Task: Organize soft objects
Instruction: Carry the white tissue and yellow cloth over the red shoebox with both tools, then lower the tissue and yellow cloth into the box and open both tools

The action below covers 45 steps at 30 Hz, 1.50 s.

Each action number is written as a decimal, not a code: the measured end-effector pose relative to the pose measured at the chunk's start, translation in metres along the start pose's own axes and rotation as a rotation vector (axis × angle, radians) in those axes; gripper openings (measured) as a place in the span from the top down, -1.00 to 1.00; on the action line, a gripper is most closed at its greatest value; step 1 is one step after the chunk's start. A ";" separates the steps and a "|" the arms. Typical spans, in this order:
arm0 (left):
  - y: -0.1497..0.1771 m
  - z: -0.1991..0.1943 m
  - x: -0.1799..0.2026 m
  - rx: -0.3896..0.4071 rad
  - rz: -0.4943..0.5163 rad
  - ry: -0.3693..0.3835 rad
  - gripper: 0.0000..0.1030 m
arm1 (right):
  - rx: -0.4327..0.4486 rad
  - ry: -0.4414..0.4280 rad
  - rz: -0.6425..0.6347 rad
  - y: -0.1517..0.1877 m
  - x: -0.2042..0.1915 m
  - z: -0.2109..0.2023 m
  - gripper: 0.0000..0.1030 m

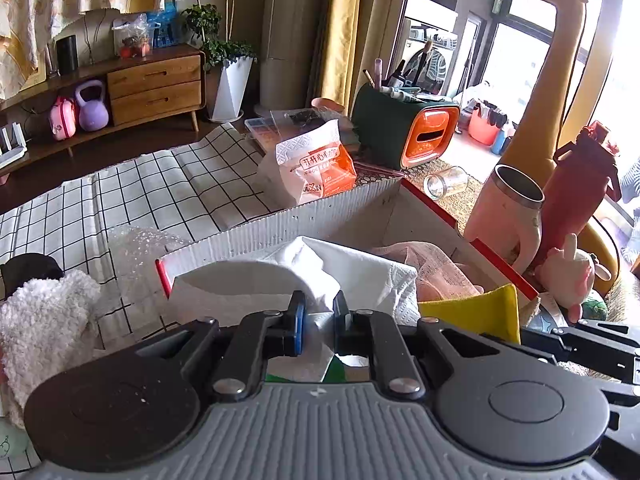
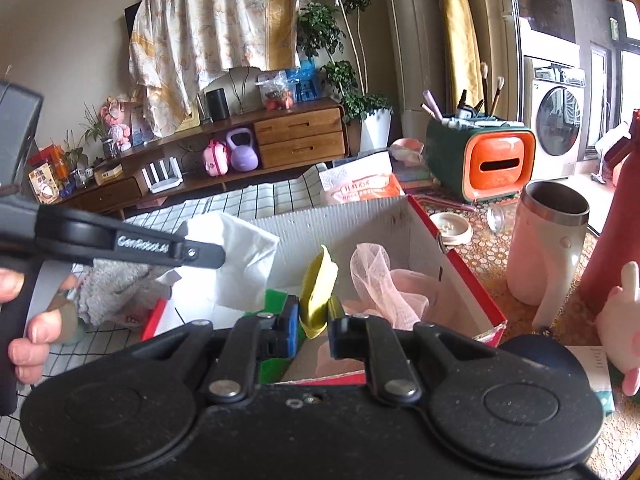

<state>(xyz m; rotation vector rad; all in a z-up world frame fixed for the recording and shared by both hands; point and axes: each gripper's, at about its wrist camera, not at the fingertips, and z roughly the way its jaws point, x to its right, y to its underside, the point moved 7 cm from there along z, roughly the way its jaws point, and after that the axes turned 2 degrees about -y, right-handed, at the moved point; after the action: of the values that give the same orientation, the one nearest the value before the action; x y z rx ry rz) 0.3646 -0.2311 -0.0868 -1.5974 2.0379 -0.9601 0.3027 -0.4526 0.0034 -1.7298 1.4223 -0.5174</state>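
The left gripper [image 1: 318, 314] had its jaws clamped on a white tissue [image 1: 280, 276] and the right gripper [image 2: 314, 318] on a yellow cloth [image 2: 318, 292], both over the box [image 2: 460, 276] at frame centre. A pink mesh [image 2: 372, 276] already lay inside; a fluffy white towel [image 1: 40, 320] at lower left waited on the worktop [image 1: 160, 192].

Both wrist views are bright with daylight that pours in from the tall windows [image 1: 532, 52] on the right, which are washed out to near white, while the wall [image 2: 64, 40] on the left sits in softer, dimmer light. The fisheye lenses bend straight lines strongly toward the edges, so the curtain [image 2: 460, 28] and window frames bow outward and the corners darken. Focus is fairly sharp in the middle distance, the black gripper bodies filling the bottom of each view look slightly soft, and shadows on the checked cloth [image 1: 140, 196] are faint and diffuse.
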 end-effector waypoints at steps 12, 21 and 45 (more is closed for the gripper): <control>-0.005 0.064 0.006 -0.070 -0.002 -0.043 0.74 | -0.077 -0.045 -0.016 0.008 0.012 0.041 0.74; 0.003 0.093 0.004 -0.128 0.017 -0.066 0.74 | -0.116 -0.061 -0.013 0.016 0.013 0.060 0.74; 0.016 0.097 -0.002 -0.247 -0.029 -0.074 0.60 | -0.161 -0.039 -0.049 0.017 0.004 0.059 0.52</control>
<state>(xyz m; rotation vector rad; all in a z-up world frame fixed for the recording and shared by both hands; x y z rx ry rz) 0.4182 -0.2546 -0.1657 -1.7622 2.1546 -0.6682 0.3369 -0.4379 -0.0451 -1.8957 1.4293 -0.4023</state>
